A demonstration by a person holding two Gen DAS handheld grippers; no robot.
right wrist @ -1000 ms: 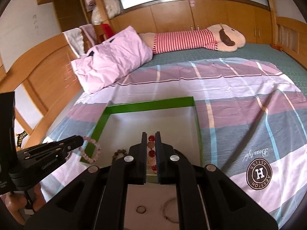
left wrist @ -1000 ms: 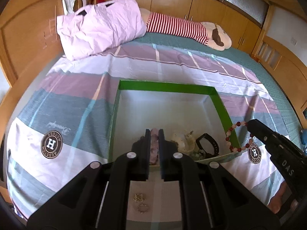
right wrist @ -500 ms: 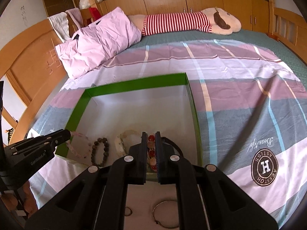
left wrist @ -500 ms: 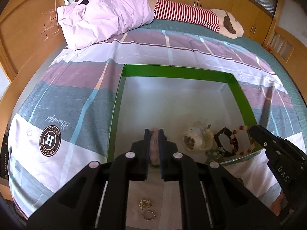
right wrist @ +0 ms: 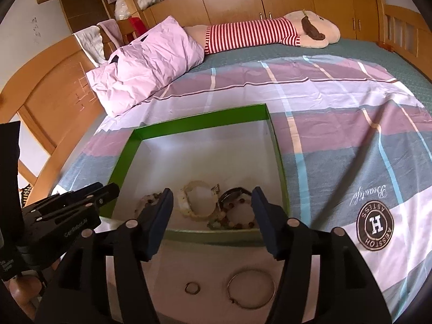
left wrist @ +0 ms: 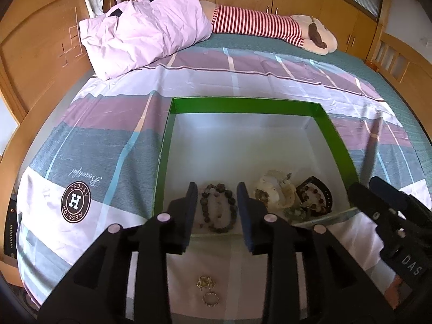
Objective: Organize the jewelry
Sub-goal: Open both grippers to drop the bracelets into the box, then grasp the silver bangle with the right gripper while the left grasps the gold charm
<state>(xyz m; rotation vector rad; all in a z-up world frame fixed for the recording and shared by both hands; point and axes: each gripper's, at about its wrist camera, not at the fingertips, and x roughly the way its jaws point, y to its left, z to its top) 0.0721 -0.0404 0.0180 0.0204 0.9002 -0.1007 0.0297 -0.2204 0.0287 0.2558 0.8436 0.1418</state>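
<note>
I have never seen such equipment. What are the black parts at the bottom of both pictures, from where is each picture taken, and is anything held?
A person holds one pair of hand-held tongs in each hand; there is no robot arm. Each picture comes from a camera on one pair, looking along its fingers.

In the left view, the left tongs have just opened; a dark bead bracelet lies loose between the fingers, inside the green box. In the right view, the right tongs have also just opened, above a red-and-brown bead bracelet in that box. Nothing is held.

The box stands on a checked bedspread. Outside it, near the camera, lie a small ring and a thin bangle.
</note>
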